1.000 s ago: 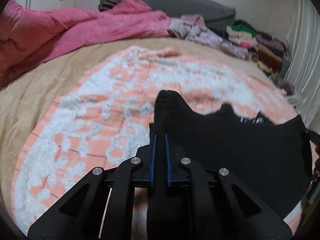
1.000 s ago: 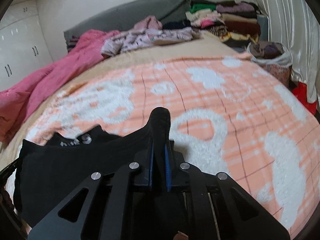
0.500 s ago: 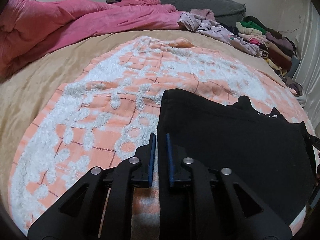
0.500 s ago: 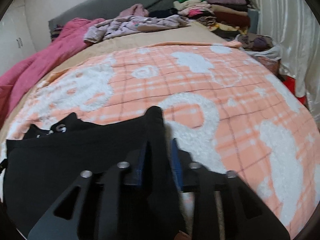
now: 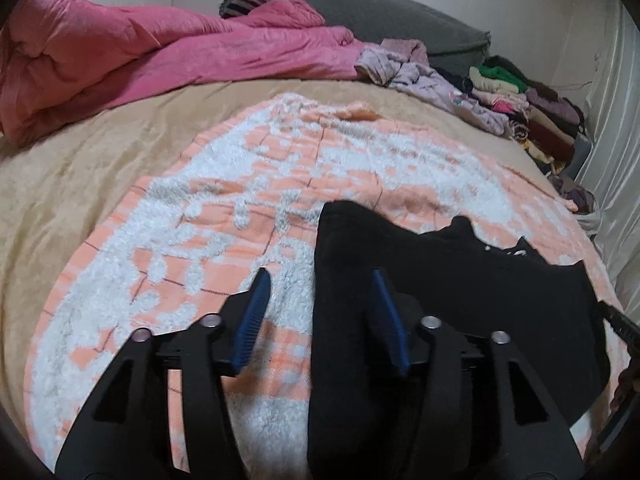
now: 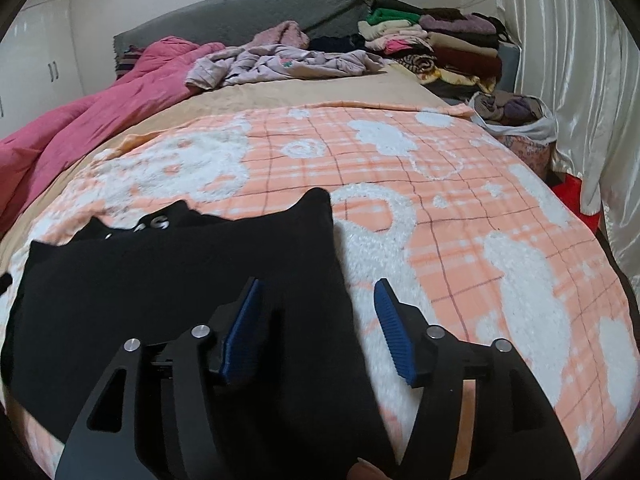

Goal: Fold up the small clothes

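Bed (image 6: 304, 92) (grey headboard (image 6: 240, 16)), white wardrobe (image 6: 44, 60)

An orange-and-white plaid blanket (image 5: 280, 184) spreads beneath and ahead of the fingers, over a tan bedsheet (image 5: 80, 160). Far ahead, a pink duvet (image 5: 160, 52) lies bunched against a grey headboard (image 6: 240, 16). Beside it sprawl crumpled lilac clothes (image 6: 280, 64), then a stack of folded garments (image 6: 440, 40). White curtains (image 6: 568, 60) hang beyond.

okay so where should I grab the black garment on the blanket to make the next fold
Probably the two far corners. The black garment lies flat on the blanket, each side edge running between an open gripper's fingers. Slide the left gripper and right gripper forward along those edges, pinching the raised corners from the sides.
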The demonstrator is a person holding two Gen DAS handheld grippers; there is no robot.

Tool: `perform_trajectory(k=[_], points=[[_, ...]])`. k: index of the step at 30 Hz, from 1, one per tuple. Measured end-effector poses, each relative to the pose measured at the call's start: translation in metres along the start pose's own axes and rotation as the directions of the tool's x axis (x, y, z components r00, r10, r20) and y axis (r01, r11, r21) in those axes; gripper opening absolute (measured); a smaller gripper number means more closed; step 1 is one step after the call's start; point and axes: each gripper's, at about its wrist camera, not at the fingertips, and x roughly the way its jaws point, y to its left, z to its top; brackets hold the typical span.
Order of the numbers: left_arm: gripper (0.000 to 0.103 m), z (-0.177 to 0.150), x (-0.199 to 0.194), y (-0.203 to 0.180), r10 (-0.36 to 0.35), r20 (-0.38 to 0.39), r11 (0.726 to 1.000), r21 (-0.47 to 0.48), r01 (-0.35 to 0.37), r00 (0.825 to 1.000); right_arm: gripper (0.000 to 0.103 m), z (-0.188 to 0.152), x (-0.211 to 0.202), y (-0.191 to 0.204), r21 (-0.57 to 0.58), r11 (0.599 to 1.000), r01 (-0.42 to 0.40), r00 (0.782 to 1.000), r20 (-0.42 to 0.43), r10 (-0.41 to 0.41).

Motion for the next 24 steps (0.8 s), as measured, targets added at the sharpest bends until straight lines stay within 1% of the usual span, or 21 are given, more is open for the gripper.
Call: perform_trajectory(k=[2,5,7,10,16,24], points=[[0.054,0.0,-0.008,-0.002,-0.004,0.021,1.0,-0.002,0.004,1.0,0.061,-0.004,-0.007,0.001,-0.008,1.0,-0.009,1.0,0.001,0.009],[0.061,-0.001,-0.018,-0.005,-0.003,0.04,1.0,0.01,0.002,0.999,0.062,-0.009,-0.018,0.002,-0.017,1.0,-0.02,1.0,0.01,0.02],[0.063,-0.002,-0.022,-0.008,0.001,0.042,1.0,0.021,-0.002,0.999,0.067,-0.013,-0.024,0.002,-0.021,0.999,-0.025,1.0,0.012,0.025],[0.068,-0.007,-0.027,-0.01,-0.004,0.037,0.999,0.036,0.003,0.999,0.068,-0.019,-0.033,0.003,-0.023,0.999,-0.032,0.999,0.017,0.033],[0.068,-0.02,-0.034,-0.014,-0.001,0.017,0.998,0.063,0.0,1.0,0.068,-0.028,-0.047,0.008,-0.023,0.997,-0.068,0.997,0.024,0.069],[0.068,-0.035,-0.045,-0.033,-0.007,0.011,0.991,0.137,0.005,1.0,0.068,-0.038,-0.06,0.022,-0.062,0.991,-0.119,0.992,0.021,0.121]])
